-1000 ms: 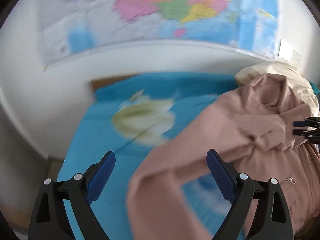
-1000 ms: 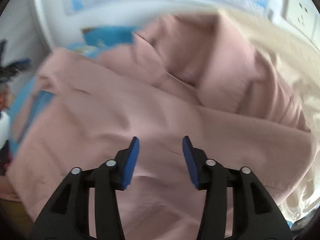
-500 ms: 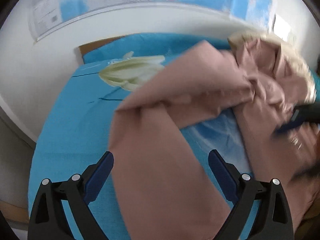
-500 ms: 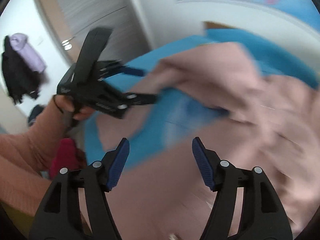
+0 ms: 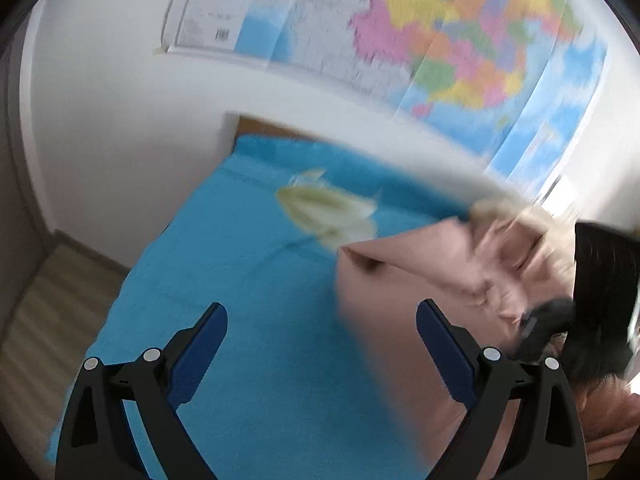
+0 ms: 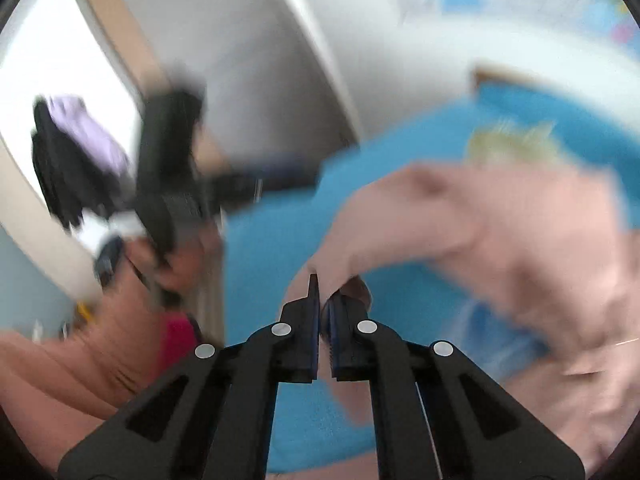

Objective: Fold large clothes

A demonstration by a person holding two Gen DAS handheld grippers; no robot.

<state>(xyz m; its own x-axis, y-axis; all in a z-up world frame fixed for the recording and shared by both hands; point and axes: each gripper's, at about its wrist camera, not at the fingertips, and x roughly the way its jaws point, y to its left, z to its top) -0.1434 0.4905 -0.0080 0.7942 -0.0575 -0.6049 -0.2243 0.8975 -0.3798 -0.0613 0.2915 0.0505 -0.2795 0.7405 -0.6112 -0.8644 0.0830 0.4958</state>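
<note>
My left gripper (image 5: 322, 330) has its fingers (image 5: 200, 344) spread wide over the blue bed (image 5: 240, 280), nothing between them. The pink garment (image 5: 432, 280) lies just right of them, blurred. My right gripper (image 6: 325, 294) has just snapped closed, pinching a fold of that pink garment (image 6: 500, 224), which trails away to the right.

Right gripper clamps the garment

The right gripper (image 6: 325, 294), jaws wide half a second ago, has just closed on an edge of the pink garment (image 6: 500, 216); the left gripper (image 5: 322, 330) has swung aside over bare blue bedsheet (image 5: 240, 280).
</note>
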